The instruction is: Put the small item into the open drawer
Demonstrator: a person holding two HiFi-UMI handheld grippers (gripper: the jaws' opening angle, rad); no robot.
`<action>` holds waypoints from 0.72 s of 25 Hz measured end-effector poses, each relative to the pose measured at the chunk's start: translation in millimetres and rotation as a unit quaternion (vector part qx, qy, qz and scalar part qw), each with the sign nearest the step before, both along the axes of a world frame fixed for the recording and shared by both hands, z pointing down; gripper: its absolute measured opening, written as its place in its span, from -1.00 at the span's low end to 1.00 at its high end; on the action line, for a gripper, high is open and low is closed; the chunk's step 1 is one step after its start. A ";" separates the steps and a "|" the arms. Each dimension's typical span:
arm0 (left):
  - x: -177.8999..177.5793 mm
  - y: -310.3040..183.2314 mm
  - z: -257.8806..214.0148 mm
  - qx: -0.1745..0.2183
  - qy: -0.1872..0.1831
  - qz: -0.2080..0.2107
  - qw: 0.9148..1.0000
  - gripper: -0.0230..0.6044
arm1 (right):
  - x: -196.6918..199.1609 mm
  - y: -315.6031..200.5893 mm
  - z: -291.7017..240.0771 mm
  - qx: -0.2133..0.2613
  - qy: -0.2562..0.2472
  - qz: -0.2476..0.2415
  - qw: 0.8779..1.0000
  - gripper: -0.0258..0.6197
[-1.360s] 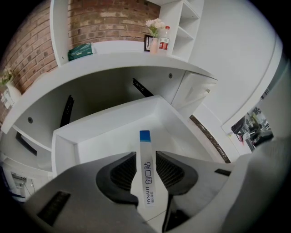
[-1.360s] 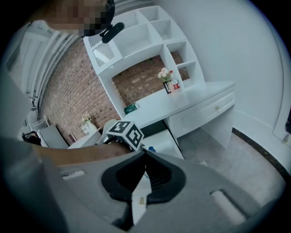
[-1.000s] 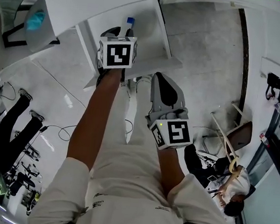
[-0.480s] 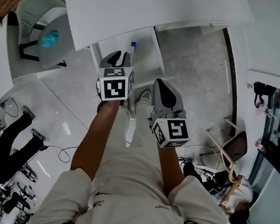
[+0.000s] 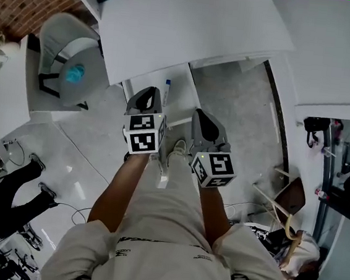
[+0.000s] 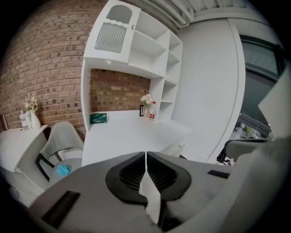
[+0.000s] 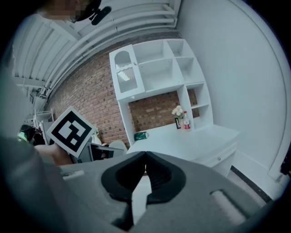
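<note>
At the tips of the left gripper (image 6: 145,157), the ribbed black pads are closing on each other with nothing between them, just a hairline slit left. The right gripper (image 7: 145,167) is the same deal: jaws pressed together, empty. Both are chunky grey plastic with a black-and-white marker cube on the back.

Just past them the open drawer (image 5: 182,100) sticks out from under the smooth white desk (image 5: 192,32). The small item (image 5: 167,87), a thin white tube with a blue cap, lies inside it.

Behind the desk there's a white shelf unit (image 6: 136,45) against a rough brick wall (image 6: 45,68), a green box (image 6: 98,118) on the desktop, and a rounded grey chair (image 5: 64,44) off to the side. The floor (image 5: 234,105) is glossy pale tile. The grippers partly hide the drawer, and the tube is too small to tell what it is.
</note>
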State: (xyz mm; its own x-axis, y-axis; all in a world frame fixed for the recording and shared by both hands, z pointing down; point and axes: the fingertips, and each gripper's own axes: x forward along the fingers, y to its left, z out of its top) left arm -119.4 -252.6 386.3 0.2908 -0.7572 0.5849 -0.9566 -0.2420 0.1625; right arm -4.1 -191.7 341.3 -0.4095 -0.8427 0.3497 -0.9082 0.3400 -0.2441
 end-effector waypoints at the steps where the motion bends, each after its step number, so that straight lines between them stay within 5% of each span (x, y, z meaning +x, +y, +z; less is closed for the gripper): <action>1: -1.1 3.9 -8.9 0.006 0.002 0.001 1.000 -0.91 | -0.9 2.1 -7.2 0.004 0.001 0.000 1.000 -0.93; 18: 2.9 64.3 -133.6 0.130 0.022 0.029 0.991 -0.93 | -16.7 28.1 -115.8 0.091 0.001 -0.014 0.996 -0.92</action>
State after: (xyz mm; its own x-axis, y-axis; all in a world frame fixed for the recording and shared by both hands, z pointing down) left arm -116.5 -188.2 252.7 0.3600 -0.8617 0.3574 -0.9329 -0.3364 0.1287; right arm -20.9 -163.6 225.5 -0.4339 -0.8800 0.1932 -0.8978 0.4044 -0.1742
